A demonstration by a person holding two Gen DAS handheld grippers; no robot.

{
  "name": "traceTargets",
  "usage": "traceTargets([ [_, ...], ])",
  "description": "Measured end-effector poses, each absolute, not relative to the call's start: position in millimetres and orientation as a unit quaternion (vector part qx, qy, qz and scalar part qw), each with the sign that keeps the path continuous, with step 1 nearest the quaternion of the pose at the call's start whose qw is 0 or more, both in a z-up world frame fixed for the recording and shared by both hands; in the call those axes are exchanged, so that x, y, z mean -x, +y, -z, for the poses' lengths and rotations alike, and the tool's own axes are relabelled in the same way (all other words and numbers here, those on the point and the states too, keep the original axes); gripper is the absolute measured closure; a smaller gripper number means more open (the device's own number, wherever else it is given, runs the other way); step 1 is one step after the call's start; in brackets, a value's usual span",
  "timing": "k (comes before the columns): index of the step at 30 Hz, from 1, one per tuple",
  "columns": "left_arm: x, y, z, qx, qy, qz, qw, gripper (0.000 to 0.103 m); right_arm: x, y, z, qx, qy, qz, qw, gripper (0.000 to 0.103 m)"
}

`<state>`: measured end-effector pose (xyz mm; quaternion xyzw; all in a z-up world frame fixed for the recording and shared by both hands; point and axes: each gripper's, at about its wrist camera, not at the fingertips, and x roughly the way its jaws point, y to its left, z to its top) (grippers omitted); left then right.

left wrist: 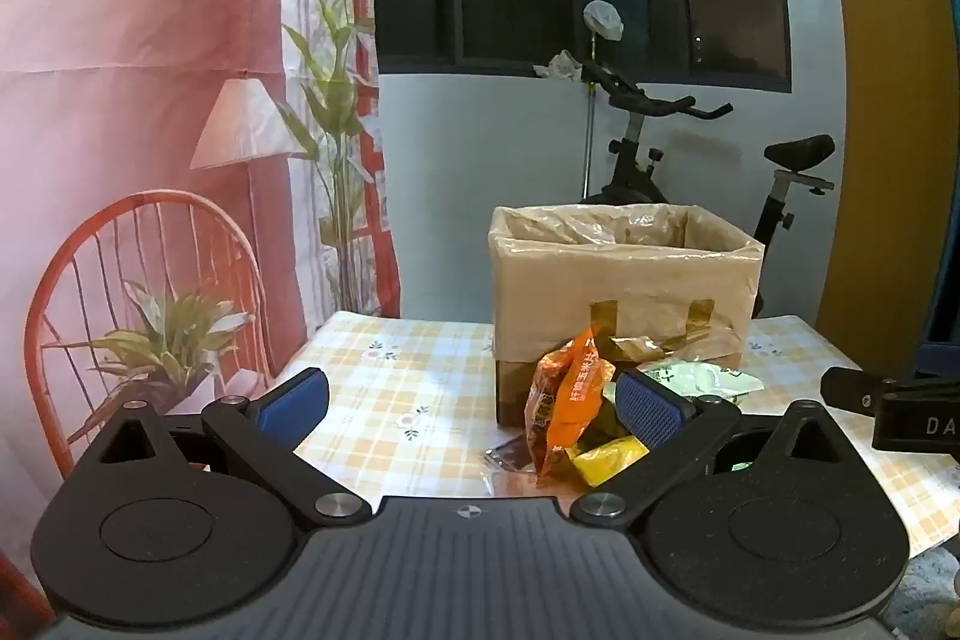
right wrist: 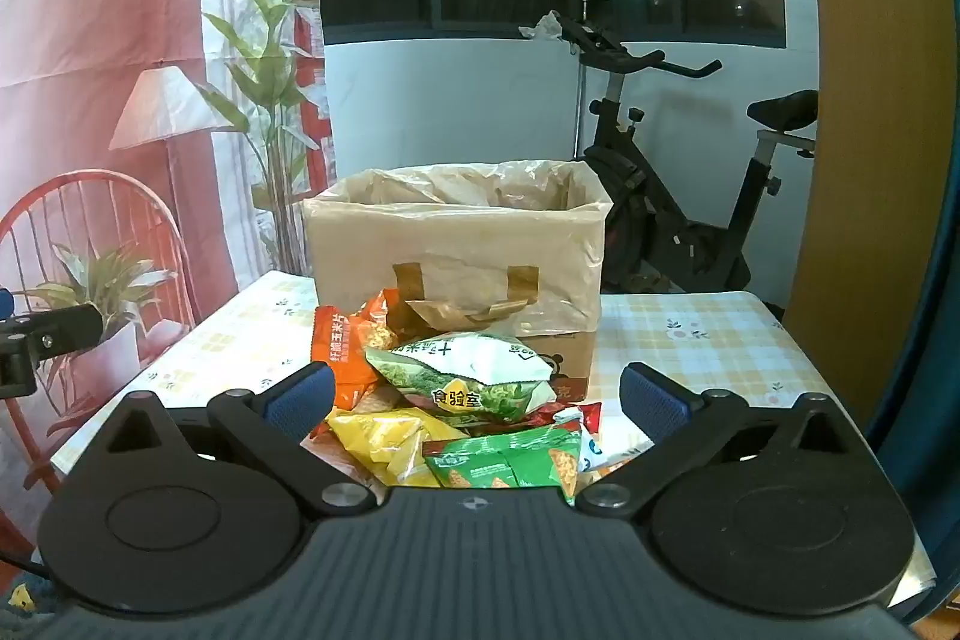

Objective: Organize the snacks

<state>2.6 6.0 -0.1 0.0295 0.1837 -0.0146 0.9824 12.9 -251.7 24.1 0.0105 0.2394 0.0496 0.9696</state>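
Plainly, nothing had been picked yet: the snacks lay in a loose heap on the checked surface (right wrist: 708, 340), pushed up against the front wall of the cardboard box (right wrist: 456, 244), which stood open at the top with a plastic liner folded over its rim. I judged the box to be the place meant for them, which would explain why the heap sat right at its foot.

My right jaws (right wrist: 477, 397) stood wide apart and held nothing. The heap lay between and just ahead of them: the green-and-white bag (right wrist: 462, 370) on top, the yellow bag (right wrist: 378, 439) and the green packet (right wrist: 510, 460) nearest me, the orange bag (right wrist: 342, 358) leaning by my left-hand pad.

My left jaws (left wrist: 474, 409) were likewise spread and empty, aimed mostly at bare cloth. From there the orange bag (left wrist: 567, 406) stood upright just inside the right-hand pad, the rest of the pile beyond it. So the right side was the better placed, I thought, to close on the top bag first.
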Motion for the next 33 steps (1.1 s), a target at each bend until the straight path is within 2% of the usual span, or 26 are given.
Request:
traceTargets([
  [33, -1.2, 1.0, -1.9, -0.037, 0.184, 0.011, 0.982, 0.0, -11.6, -251.0, -21.5, -0.019, 0.235, -0.052, 0.97, 0.0],
])
